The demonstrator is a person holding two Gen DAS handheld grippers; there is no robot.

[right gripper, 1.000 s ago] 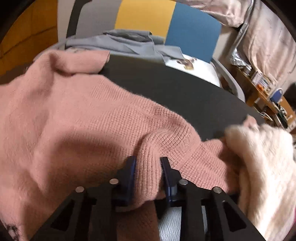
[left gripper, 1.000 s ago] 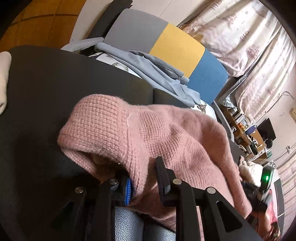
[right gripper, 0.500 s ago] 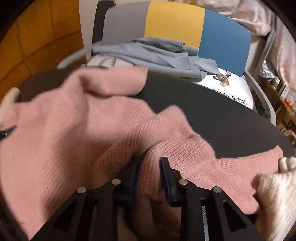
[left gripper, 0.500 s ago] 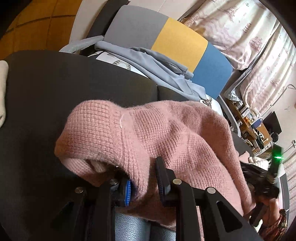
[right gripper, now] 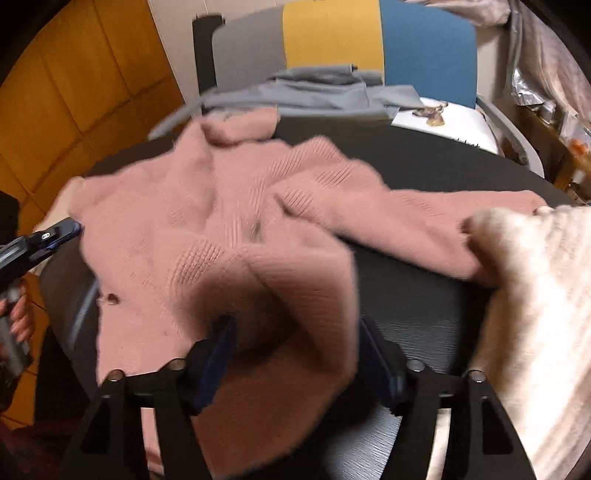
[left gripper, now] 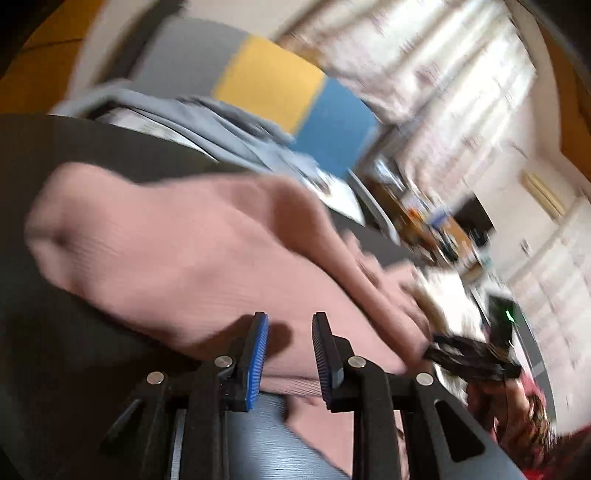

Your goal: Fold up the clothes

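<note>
Sweater: pink knit sweater (right gripper: 207, 221) lies rumpled on the dark bench (right gripper: 424, 162), one sleeve stretched right to the cream garment (right gripper: 535, 295).
Left hand-held gripper (left gripper: 290, 354): jaws opening, blue pads clear of the knit lying just beyond them; nothing pinched.
Right hand-held gripper (right gripper: 295, 354): jaws opening wide, a fold of sweater loose between them, not pressed.
Progress: early; body bunched, sleeves not squared, no neat fold visible.
Left to do: flatten, fold the sleeves in, fold the body.
Background: grey garment (right gripper: 314, 92) on the chair (right gripper: 332, 33), untouched.
</note>
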